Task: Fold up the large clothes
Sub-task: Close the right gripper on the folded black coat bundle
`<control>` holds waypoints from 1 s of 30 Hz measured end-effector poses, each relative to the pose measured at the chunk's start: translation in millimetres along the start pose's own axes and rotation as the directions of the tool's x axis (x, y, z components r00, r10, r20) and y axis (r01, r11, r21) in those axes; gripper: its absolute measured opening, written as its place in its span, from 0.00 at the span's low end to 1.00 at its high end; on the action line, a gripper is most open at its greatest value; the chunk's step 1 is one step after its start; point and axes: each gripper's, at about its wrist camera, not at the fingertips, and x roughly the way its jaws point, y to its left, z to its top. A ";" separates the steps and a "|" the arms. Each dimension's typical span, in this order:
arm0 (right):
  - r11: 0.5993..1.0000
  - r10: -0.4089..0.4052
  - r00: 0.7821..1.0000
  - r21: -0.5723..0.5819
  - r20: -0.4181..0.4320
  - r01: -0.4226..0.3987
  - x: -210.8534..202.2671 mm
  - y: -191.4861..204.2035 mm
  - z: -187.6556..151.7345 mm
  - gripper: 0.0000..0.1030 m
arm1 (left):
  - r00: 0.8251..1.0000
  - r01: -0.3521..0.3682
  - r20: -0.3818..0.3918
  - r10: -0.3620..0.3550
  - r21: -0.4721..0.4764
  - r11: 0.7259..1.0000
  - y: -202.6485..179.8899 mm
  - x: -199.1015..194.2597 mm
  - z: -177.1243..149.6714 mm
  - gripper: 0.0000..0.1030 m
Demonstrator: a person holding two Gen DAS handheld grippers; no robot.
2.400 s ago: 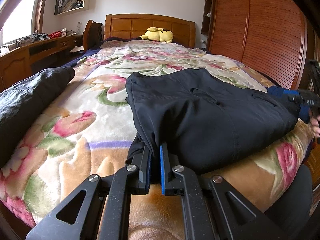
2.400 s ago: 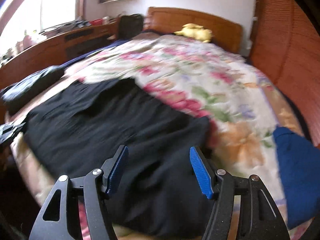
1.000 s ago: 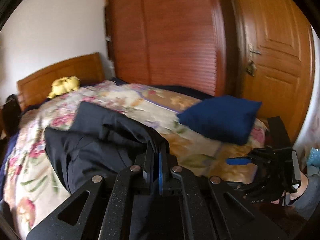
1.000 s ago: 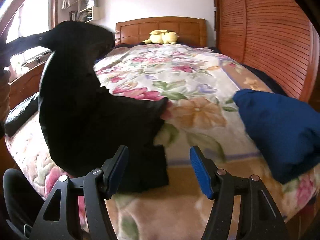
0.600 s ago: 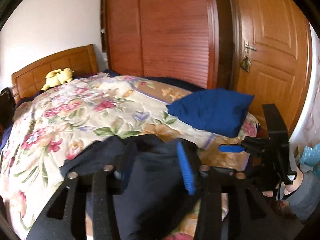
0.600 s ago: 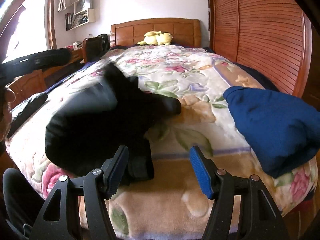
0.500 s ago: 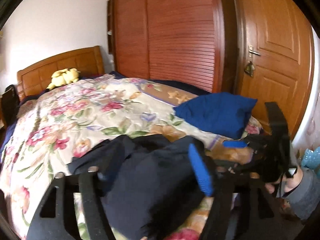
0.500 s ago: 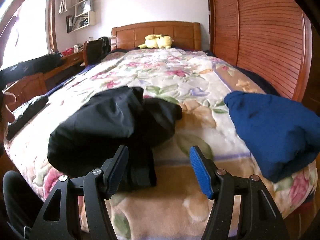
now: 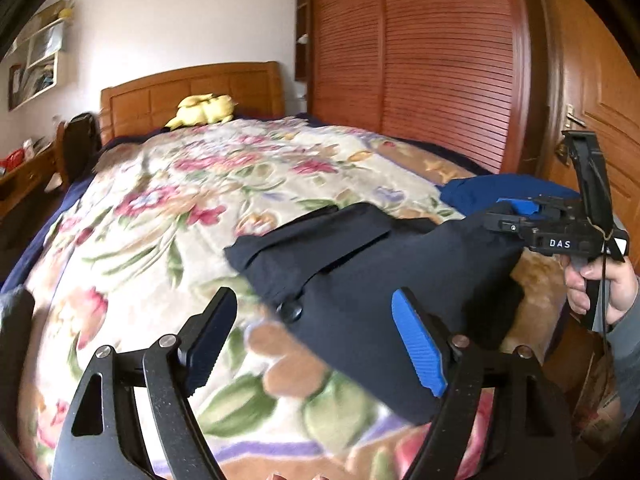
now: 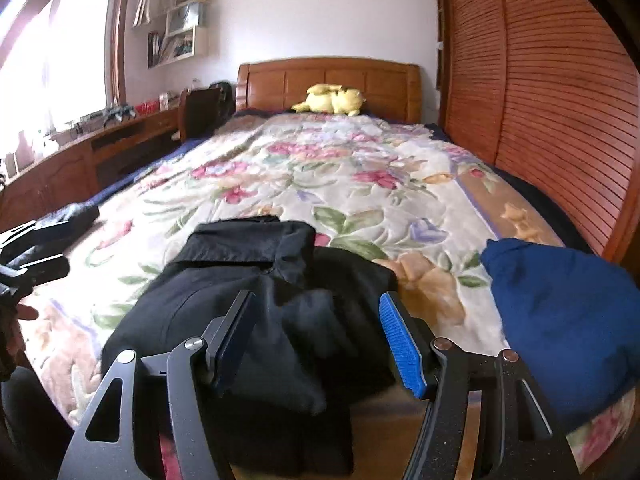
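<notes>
A black garment (image 9: 372, 276) lies folded in a thick bundle near the foot edge of the bed; it also shows in the right wrist view (image 10: 260, 312). My left gripper (image 9: 316, 336) is open and empty, just in front of the bundle's left end. My right gripper (image 10: 316, 332) is open and empty, its jaws standing apart over the bundle's near edge. The right gripper also shows in the left wrist view (image 9: 516, 216), at the bundle's right end.
A floral blanket (image 10: 340, 168) covers the bed. A folded blue garment (image 10: 560, 312) lies to the right of the black one. Another dark garment (image 10: 68, 216) lies at the left edge. A yellow plush toy (image 10: 332, 100) sits by the headboard. Wooden wardrobe doors (image 10: 552, 92) stand on the right.
My left gripper carried the garment's left end over to the right, let go and opened. It has since drawn back left. The garment now lies in a more compact fold.
</notes>
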 end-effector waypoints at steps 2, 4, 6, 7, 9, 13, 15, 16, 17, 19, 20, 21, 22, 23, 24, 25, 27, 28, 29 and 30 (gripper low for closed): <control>1.000 -0.005 0.999 -0.025 -0.042 0.004 12.8 3.5 0.1 0.64 | 1.000 -0.006 -0.005 0.006 -0.022 1.000 8.2 1.0 -8.0 0.79; 1.000 -0.019 0.996 -0.026 -0.082 0.017 22.0 4.5 2.2 0.64 | 1.000 -0.007 -0.007 0.007 -0.038 0.999 13.3 1.6 -15.2 0.79; 1.000 0.008 0.994 -0.004 -0.108 -0.009 26.2 1.2 -1.9 0.59 | 1.000 -0.011 -0.007 0.010 -0.049 0.999 16.4 2.7 -20.4 0.79; 0.999 0.032 0.992 0.001 -0.120 -0.032 27.5 2.9 -1.1 0.40 | 1.000 -0.014 -0.005 0.014 -0.053 0.999 18.1 3.0 -23.6 0.79; 0.997 0.074 0.988 0.003 -0.136 -0.075 27.0 1.7 -4.6 0.19 | 1.000 -0.017 -0.003 0.017 -0.058 0.998 22.3 2.2 -29.0 0.79; 0.996 0.094 0.987 0.013 -0.133 -0.093 6.9 2.7 -19.7 0.06 | 1.000 -0.008 -0.001 0.008 -0.073 0.997 24.6 4.9 -35.2 0.79; 0.995 0.096 0.987 0.022 -0.126 -0.094 -0.7 0.5 -24.9 0.05 | 1.000 -0.006 -0.002 0.006 -0.073 0.997 25.9 6.6 -37.6 0.79; 0.996 0.093 0.988 0.024 -0.124 -0.091 -4.1 -0.2 -26.5 0.05 | 1.000 -0.007 -0.004 0.006 -0.073 0.997 25.8 7.8 -38.3 0.79; 0.996 0.093 0.988 0.029 -0.124 -0.090 -5.8 -1.2 -27.0 0.05 | 1.000 -0.005 -0.005 0.005 -0.073 0.997 25.7 8.5 -39.2 0.79; 0.996 0.086 0.988 0.031 -0.125 -0.082 -5.4 -1.8 -25.3 0.05 | 1.000 -0.001 -0.003 0.000 -0.075 0.997 24.7 9.6 -39.3 0.79; 0.996 0.082 0.989 0.032 -0.124 -0.078 -4.4 -2.4 -23.6 0.05 | 1.000 -0.001 -0.001 0.001 -0.075 0.997 23.7 8.8 -39.9 0.79; 0.996 0.080 0.989 0.033 -0.124 -0.077 -5.4 -1.4 -24.0 0.05 | 1.000 -0.002 0.001 0.002 -0.074 0.997 23.1 8.1 -39.5 0.79; 0.997 0.069 0.990 0.032 -0.123 -0.066 -6.3 -1.0 -22.0 0.05 | 1.000 -0.002 0.002 0.002 -0.071 0.997 22.1 7.6 -39.3 0.79; 0.998 0.060 0.991 0.029 -0.119 -0.057 -4.2 2.4 -23.2 0.05 | 1.000 -0.003 0.004 0.003 -0.070 0.998 21.7 7.1 -39.7 0.79; 0.998 0.056 0.992 0.028 -0.113 -0.053 -4.6 3.7 -22.8 0.05 | 1.000 -0.005 0.005 0.006 -0.067 0.998 21.1 6.4 -39.8 0.79; 0.999 0.047 0.993 0.025 -0.107 -0.044 -5.2 4.7 -20.4 0.05 | 1.000 -0.007 0.007 0.007 -0.064 0.998 20.5 5.6 -40.0 0.79; 1.000 0.026 0.995 -0.002 -0.095 -0.026 -7.8 10.5 -26.2 0.07 | 1.000 -0.008 0.009 0.009 -0.061 0.998 19.2 4.8 -39.4 0.79; 1.000 0.019 0.996 -0.013 -0.087 -0.020 -8.9 13.0 -25.7 0.09 | 1.000 -0.007 0.009 0.008 -0.061 0.998 19.3 4.9 -39.6 0.80; 1.000 0.011 0.997 -0.017 -0.079 -0.012 -10.3 14.5 -24.6 0.09 | 1.000 -0.006 0.007 0.007 -0.061 0.998 19.1 5.0 -39.6 0.80; 1.000 0.006 0.997 -0.017 -0.072 -0.008 -11.5 14.9 -25.4 0.09 | 1.000 -0.006 0.008 0.006 -0.060 0.998 18.0 4.4 -39.7 0.80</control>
